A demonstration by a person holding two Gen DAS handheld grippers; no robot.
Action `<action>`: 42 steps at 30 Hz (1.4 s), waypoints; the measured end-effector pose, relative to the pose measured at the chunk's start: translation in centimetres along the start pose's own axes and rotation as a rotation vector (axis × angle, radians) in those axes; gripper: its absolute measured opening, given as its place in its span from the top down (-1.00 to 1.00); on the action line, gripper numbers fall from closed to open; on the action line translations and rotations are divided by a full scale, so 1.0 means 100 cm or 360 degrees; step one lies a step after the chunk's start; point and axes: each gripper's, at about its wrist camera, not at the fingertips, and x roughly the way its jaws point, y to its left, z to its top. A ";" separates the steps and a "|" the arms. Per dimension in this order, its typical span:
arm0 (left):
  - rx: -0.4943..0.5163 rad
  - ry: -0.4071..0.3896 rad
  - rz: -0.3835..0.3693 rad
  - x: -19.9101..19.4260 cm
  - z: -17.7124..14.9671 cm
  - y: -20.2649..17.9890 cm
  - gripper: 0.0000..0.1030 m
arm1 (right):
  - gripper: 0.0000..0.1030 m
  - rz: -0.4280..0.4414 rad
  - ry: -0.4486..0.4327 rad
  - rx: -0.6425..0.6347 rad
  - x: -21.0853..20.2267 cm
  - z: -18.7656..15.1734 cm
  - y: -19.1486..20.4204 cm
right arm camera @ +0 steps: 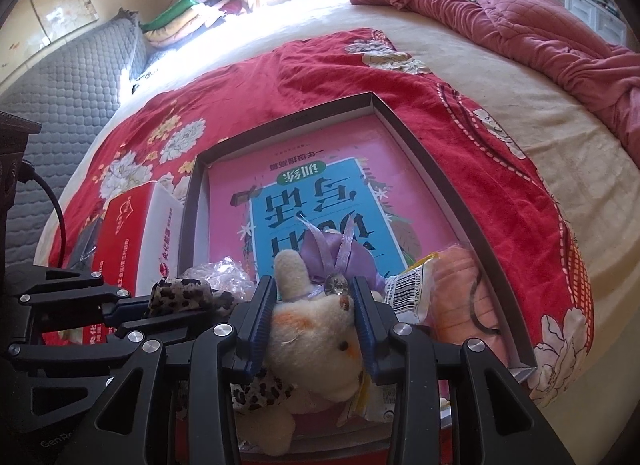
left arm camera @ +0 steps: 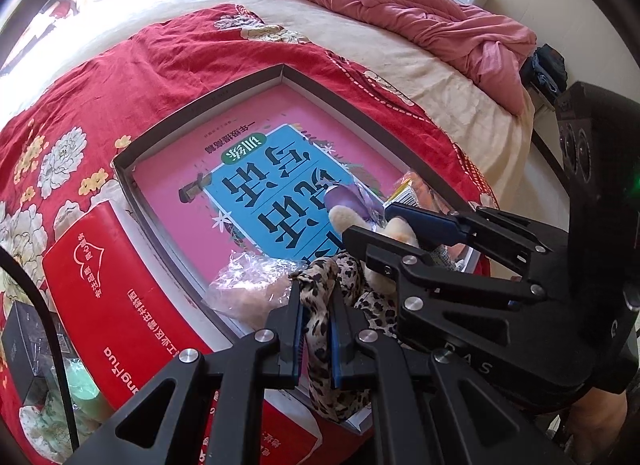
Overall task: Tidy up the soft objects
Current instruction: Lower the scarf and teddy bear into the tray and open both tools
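Leopard-print cloth (left arm camera: 320,329) runs up between the left gripper (left arm camera: 316,325) pads, which pinch it tight; it is a thin, tan-and-black spotted strip, crumpled, with its free end poking out just past the fingertips and the rest trailing down under the jaws. In the right wrist view the same cloth (right arm camera: 180,293) shows as a bunched knot at the tip of that gripper, off to the left of the right jaws.

Between the right gripper (right arm camera: 314,305) pads sits a plush toy (right arm camera: 316,329), cream-coloured and fuzzy, with an orange cheek patch, a small dark eye and one stubby ear standing up beyond the fingertips. Both blue pads press on its head, so the jaws stand partly apart around it. A lilac ribbon bow (right arm camera: 336,253) with a shiny bead lies just ahead of the jaws.

Both soft things hang over the near end of a shallow grey box (right arm camera: 436,169) holding a pink-and-blue book (right arm camera: 320,205); crinkled clear plastic (left arm camera: 252,281) lies just left of the left jaws.
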 end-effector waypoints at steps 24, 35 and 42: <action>-0.0015 0.0044 0.0060 0.012 0.006 -0.005 0.79 | -0.09 0.0017 -0.0112 0.0076 -0.026 -0.003 -0.022; -0.0046 0.0042 0.0038 0.010 0.010 -0.003 0.60 | -0.12 -0.0032 -0.0139 0.0131 -0.043 -0.006 -0.036; -0.0086 0.0015 0.0010 0.004 0.012 0.001 0.24 | -0.12 -0.0068 -0.0145 0.0134 -0.050 -0.009 -0.038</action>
